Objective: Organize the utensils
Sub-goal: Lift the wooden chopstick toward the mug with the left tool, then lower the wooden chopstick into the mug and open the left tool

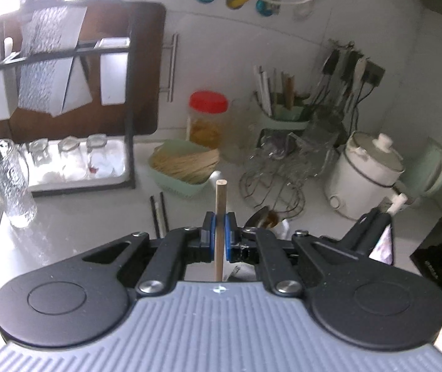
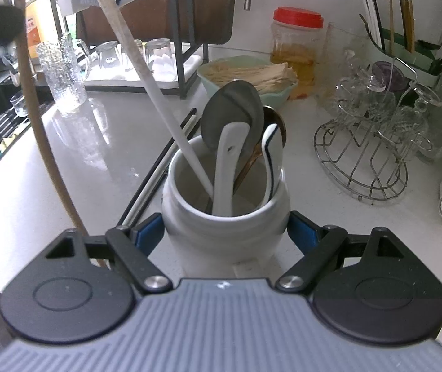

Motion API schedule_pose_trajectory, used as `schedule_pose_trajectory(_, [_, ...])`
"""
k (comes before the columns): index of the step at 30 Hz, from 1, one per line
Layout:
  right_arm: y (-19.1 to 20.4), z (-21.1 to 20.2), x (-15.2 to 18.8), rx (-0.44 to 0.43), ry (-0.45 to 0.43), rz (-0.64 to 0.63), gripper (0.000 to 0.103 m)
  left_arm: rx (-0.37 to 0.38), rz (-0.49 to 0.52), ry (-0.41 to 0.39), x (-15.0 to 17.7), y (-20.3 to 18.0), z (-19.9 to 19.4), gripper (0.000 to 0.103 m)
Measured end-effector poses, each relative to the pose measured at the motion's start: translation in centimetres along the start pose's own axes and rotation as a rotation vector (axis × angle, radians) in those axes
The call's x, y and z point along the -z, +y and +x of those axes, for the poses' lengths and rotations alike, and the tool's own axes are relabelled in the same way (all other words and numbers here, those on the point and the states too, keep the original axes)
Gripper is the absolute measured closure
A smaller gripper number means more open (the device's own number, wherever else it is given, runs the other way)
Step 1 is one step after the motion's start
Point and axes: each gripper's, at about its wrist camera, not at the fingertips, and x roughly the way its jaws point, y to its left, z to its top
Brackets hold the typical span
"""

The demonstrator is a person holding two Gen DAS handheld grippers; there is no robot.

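Left gripper [image 1: 219, 232] clamped tight on one wooden chopstick [image 1: 220, 217], upright between the blue pads, tip sticking up past them, clear of the counter [image 1: 97, 232].

Right gripper [image 2: 225, 232] jaws wide, pads pressed on both sides of the white ceramic jar [image 2: 225, 217], which stands on the counter.

In the jar: 1 white chopstick [image 2: 146, 83] leaning left, 1 white ceramic spoon [image 2: 228, 167], 1 steel spoon [image 2: 233, 114], 1 brass-coloured spoon [image 2: 275, 124], 1 white spoon with dark edge [image 2: 270, 155].

Left of jar: 2 dark chopsticks [image 1: 159, 214] flat on the counter, 1 pale one between them.

Beyond: green basket [image 2: 245, 71] of wooden sticks.

White jar [image 2: 225, 217] — tan chopstick [image 1: 220, 229] — red lid [image 1: 209, 101]
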Motion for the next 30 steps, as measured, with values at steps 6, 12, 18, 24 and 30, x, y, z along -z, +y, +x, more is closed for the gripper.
schedule_pose_trajectory(6, [0.0,0.0,0.0,-0.001,0.0,0.002,0.015,0.02,0.025,-0.045,-1.9,-1.0,-1.2,0.096])
schedule_pose_trajectory(12, [0.0,0.0,0.0,0.002,-0.003,0.009,0.015,0.031,0.063,-0.089,-4.0,-1.6,-2.6,0.096])
schedule_pose_trajectory(18, [0.1,0.0,0.1,0.009,-0.005,0.017,0.015,0.035,0.106,-0.116,-6.1,-2.3,-2.8,0.096])
schedule_pose_trajectory(24, [0.1,0.0,0.0,0.008,-0.003,0.018,0.015,0.063,0.127,-0.155,-7.9,-3.6,-3.5,0.096])
schedule_pose_trajectory(30, [0.3,0.1,-0.1,0.015,-0.001,0.026,0.015,0.081,0.128,-0.166,-9.4,-4.5,-3.5,0.096])
